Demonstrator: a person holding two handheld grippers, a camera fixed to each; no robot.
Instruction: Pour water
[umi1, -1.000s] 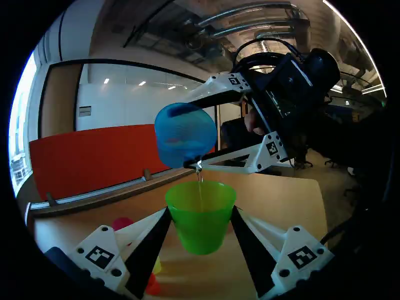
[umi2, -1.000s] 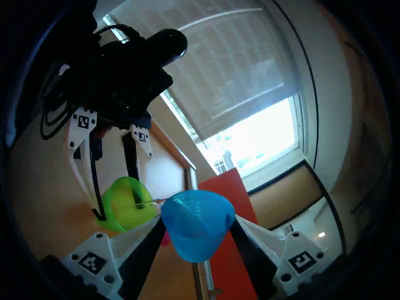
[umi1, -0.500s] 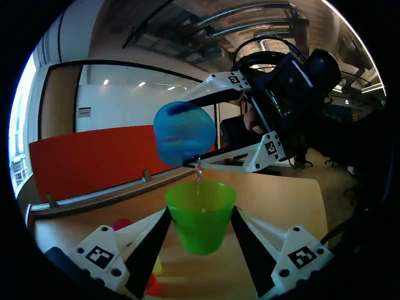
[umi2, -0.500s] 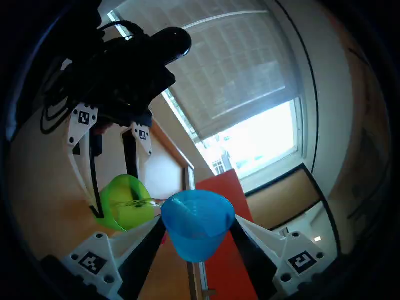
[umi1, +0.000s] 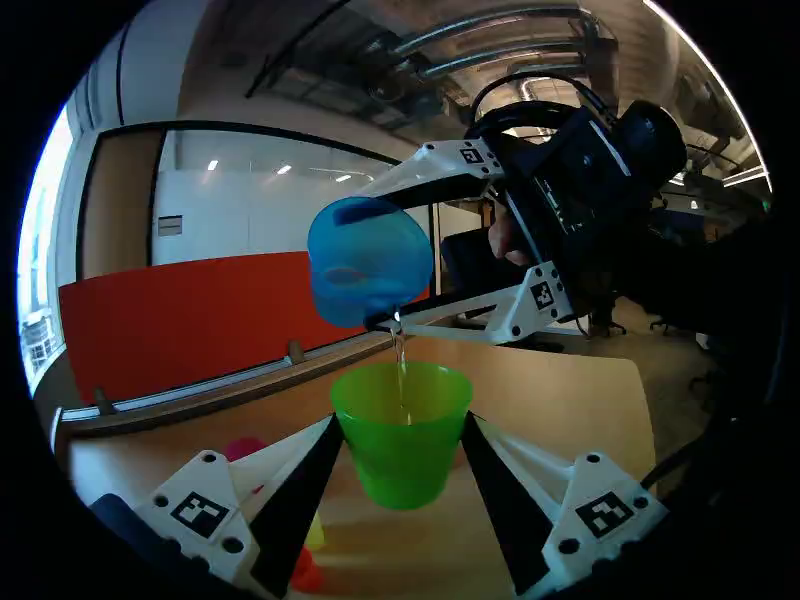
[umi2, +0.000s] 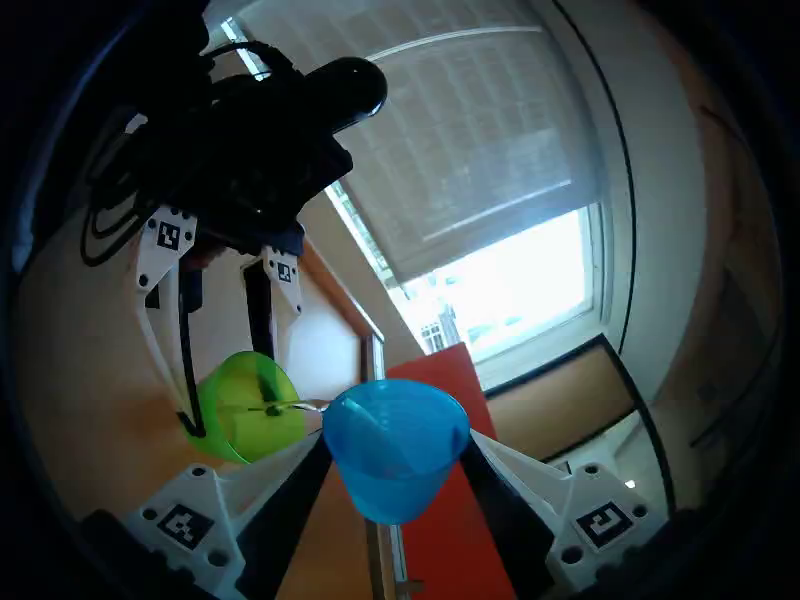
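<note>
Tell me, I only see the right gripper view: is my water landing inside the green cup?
Observer: Yes. The left gripper view shows a thin water stream falling from the lower lip of the blue cup into the green cup.
Operator: Close to the edge?
Observer: No, it lands near the middle of the mouth.
Operator: Is that cup straight?
Observer: Yes, the left claw holds it upright, rim level.
</note>
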